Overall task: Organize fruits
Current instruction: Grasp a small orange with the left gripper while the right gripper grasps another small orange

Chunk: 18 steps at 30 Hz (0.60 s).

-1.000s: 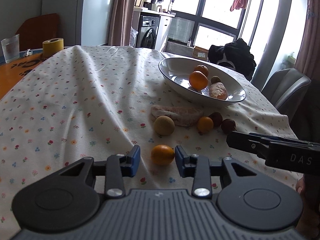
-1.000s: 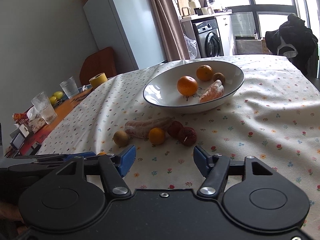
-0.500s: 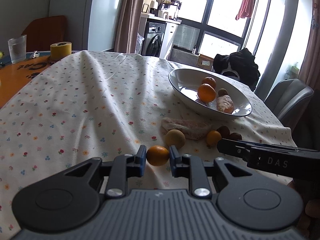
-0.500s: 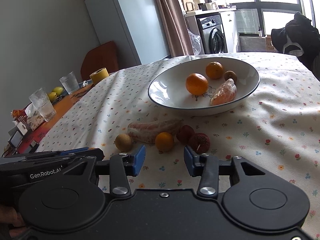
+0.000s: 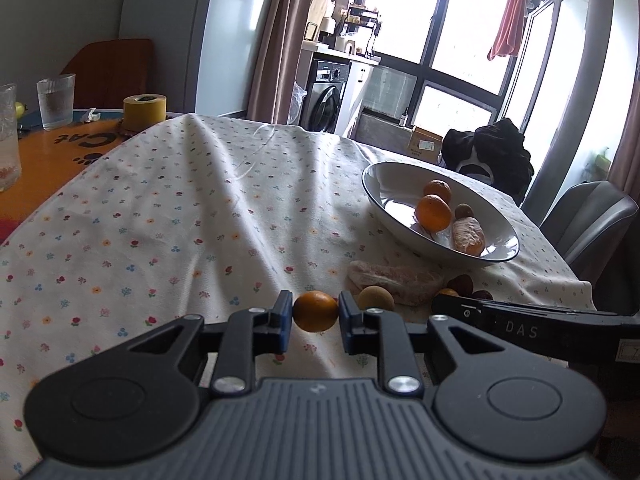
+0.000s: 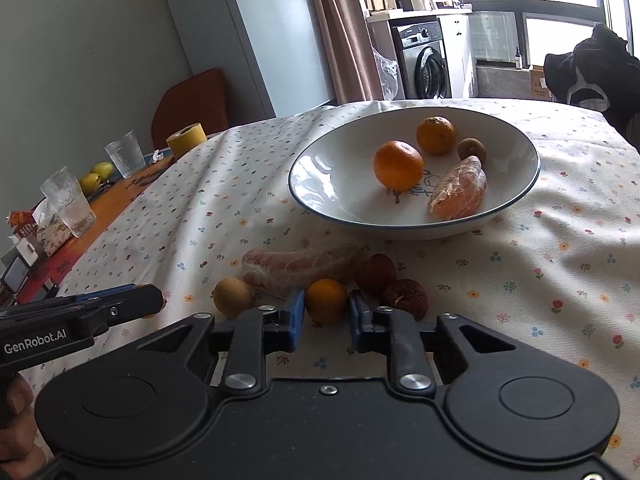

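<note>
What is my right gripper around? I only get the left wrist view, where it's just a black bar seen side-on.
Observer: The right gripper straddles a small orange lying on the tablecloth.
Operator: Clamped?
Observer: Cannot tell. The blue pads sit close on both sides, but contact is unclear.
Operator: Anything crowding it?
Observer: A dark red fruit lies just beyond the right pad.

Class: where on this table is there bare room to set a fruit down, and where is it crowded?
Free: the cloth left of the bowl, toward the tape roll, and the cloth right of the lychees. The bowl's left half is bare. Crowded: the strip before the bowl, where pomelo piece, kumquat and lychees bunch together.
</note>
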Each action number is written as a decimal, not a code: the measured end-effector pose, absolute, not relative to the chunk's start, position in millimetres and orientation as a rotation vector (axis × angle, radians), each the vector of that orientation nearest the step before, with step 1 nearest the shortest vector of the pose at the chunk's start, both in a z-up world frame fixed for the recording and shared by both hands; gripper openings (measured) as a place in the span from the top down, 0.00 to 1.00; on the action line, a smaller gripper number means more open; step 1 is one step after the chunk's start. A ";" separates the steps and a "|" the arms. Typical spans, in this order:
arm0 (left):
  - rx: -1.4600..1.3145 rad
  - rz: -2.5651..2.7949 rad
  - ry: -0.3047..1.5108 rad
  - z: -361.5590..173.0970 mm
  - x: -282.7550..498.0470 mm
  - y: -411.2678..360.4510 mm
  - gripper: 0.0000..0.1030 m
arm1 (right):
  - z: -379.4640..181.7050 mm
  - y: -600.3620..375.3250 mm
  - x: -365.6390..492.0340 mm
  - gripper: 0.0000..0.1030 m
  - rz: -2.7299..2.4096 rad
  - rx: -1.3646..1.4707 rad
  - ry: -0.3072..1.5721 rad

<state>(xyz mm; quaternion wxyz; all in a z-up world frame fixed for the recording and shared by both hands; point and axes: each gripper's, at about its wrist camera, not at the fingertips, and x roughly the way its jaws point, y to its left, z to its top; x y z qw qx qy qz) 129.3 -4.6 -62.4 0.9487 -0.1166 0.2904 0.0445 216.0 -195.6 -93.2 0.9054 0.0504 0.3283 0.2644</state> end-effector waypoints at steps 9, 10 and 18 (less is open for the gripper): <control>-0.237 0.078 0.578 -54.1 132.7 -8.6 0.78 | -79.6 -204.3 204.5 0.79 0.550 0.102 0.636; -0.234 0.076 0.574 -52.6 133.1 -9.7 0.78 | -77.7 -206.1 203.9 0.79 0.548 0.104 0.631; -0.205 0.065 0.545 -39.3 139.5 -19.4 0.78 | -62.0 -218.0 203.1 0.79 0.533 0.126 0.584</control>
